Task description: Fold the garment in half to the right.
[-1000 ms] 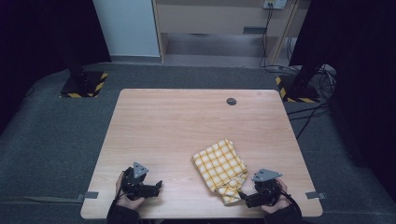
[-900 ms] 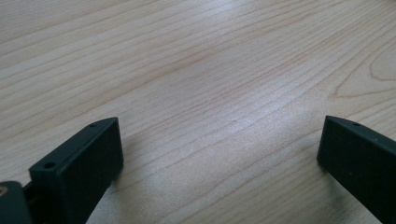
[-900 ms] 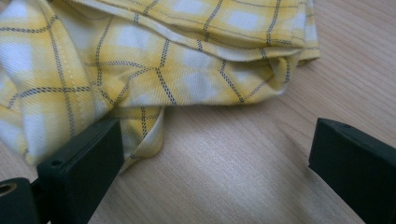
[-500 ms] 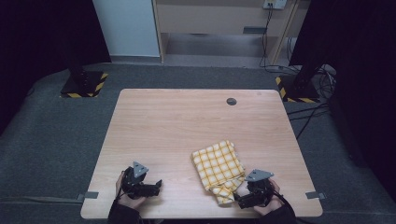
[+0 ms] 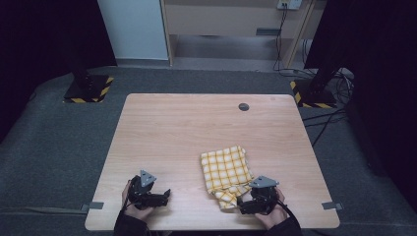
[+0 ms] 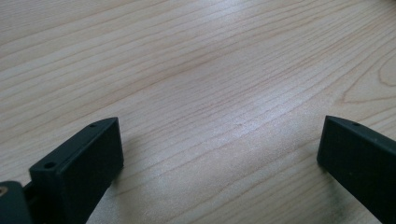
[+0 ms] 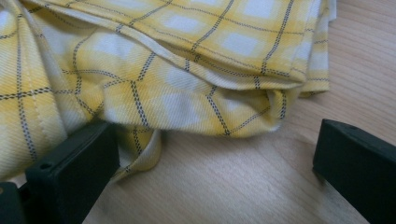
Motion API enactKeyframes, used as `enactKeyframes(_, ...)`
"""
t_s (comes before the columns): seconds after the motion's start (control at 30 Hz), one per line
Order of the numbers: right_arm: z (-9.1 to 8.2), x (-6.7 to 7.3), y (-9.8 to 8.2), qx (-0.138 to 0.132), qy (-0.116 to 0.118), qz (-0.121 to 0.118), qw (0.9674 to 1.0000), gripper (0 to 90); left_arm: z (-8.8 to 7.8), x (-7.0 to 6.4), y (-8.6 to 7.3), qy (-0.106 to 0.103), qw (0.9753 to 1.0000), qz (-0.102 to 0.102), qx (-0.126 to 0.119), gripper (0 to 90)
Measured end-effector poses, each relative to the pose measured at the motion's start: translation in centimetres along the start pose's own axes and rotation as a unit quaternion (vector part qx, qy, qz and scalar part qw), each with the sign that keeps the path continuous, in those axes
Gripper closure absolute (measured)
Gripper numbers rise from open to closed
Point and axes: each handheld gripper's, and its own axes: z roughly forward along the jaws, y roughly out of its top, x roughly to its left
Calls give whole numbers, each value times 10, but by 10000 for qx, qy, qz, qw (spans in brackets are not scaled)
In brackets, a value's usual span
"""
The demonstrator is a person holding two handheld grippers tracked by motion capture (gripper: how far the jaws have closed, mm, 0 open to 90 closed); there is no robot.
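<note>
Fingers (image 7: pixel 74 163) spread, touching cloth (image 5: pixel 226 169) near edge, seemingly.

Wood table (image 5: pixel 187 128) w/ folded yellow check cloth (image 5: pixel 226 169), near edge.

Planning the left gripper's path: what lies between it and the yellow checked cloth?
Only bare wooden table separates the left gripper from the yellow checked cloth, as the high view shows.

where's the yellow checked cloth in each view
High view: yellow checked cloth lies right of centre near the table's front edge, at the right hand-held gripper.
Left gripper view: bare wooden table between the open jaws.
Right gripper view: cloth across the top.
Shared landmark: the table's wood grain.
</note>
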Motion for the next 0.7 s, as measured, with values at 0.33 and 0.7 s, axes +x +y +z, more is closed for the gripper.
enactKeyframes(0.33, 9, 7, 10, 8, -269, 277, 9993, 2, 0, 0, 0, 1, 10000, -1, 0, 0)
enactKeyframes(0.7, 20, 11, 21, 4, -459, 475, 9978, 2, 0, 0, 0, -2, 10000, -11, -1, 0)
